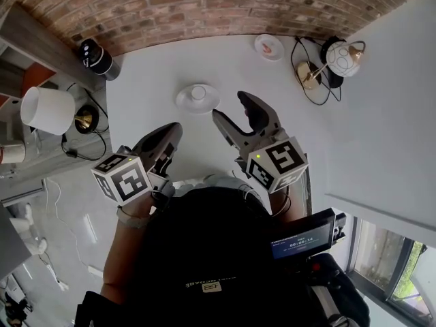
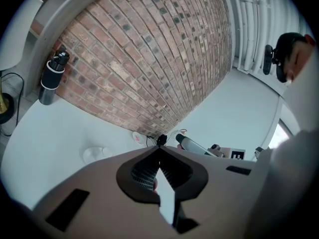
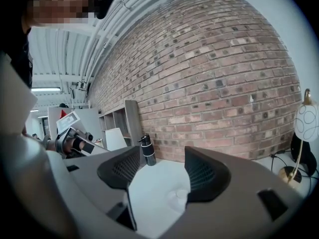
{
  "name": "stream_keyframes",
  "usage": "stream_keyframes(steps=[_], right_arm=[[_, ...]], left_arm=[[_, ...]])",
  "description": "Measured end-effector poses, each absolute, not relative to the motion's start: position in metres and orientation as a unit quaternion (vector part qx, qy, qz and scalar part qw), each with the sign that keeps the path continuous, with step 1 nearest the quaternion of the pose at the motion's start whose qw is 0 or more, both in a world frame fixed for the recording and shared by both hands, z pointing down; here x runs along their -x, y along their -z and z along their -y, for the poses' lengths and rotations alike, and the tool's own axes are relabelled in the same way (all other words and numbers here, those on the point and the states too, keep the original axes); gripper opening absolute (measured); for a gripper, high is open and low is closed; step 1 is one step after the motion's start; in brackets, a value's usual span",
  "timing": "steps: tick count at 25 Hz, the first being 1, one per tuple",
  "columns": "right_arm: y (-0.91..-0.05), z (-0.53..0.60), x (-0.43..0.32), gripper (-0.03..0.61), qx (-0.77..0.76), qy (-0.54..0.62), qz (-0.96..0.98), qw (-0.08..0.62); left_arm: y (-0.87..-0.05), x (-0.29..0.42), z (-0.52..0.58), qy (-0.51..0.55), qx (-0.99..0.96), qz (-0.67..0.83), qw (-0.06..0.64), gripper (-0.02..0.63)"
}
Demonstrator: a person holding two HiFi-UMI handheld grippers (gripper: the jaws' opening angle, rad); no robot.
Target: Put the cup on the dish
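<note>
Left gripper (image 1: 175,128) tips-together — right gripper (image 1: 230,106) wide, toward cup (image 1: 198,92)

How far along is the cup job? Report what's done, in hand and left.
Done, it seems: the cup sits on the dish on the table. In hand: nothing. The left gripper has its jaws together and empty; the right gripper has them apart with nothing between. Both are short of the dish. Left: nothing obvious.
</note>
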State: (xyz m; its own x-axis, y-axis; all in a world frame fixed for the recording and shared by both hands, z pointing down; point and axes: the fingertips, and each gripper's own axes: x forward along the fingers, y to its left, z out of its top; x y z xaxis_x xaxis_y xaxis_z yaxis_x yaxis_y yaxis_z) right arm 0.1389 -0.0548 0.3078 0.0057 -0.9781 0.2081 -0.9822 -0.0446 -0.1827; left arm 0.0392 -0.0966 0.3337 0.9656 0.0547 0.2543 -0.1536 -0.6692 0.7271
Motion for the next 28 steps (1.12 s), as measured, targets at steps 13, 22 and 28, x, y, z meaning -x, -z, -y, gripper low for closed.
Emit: stream_keyframes(steps=[13, 22, 28], right_arm=[[-0.317, 0.059, -0.141, 0.279, -0.704, -0.156, 0.693, -0.001], [-0.319, 0.059, -0.145, 0.279, -0.706, -0.164, 0.689, -0.011], [-0.322, 0.057, -0.147, 0.28, -0.707, -0.169, 0.687, -0.009]], left_arm=[[-0.336, -0.038, 0.101, -0.13, -0.904, 0.028, 0.407, 0.005], [-0.339, -0.039, 0.1, -0.135, -0.902, 0.025, 0.408, 0.005], [-0.341, -0.042, 0.096, -0.136, -0.902, 0.02, 0.409, 0.005]])
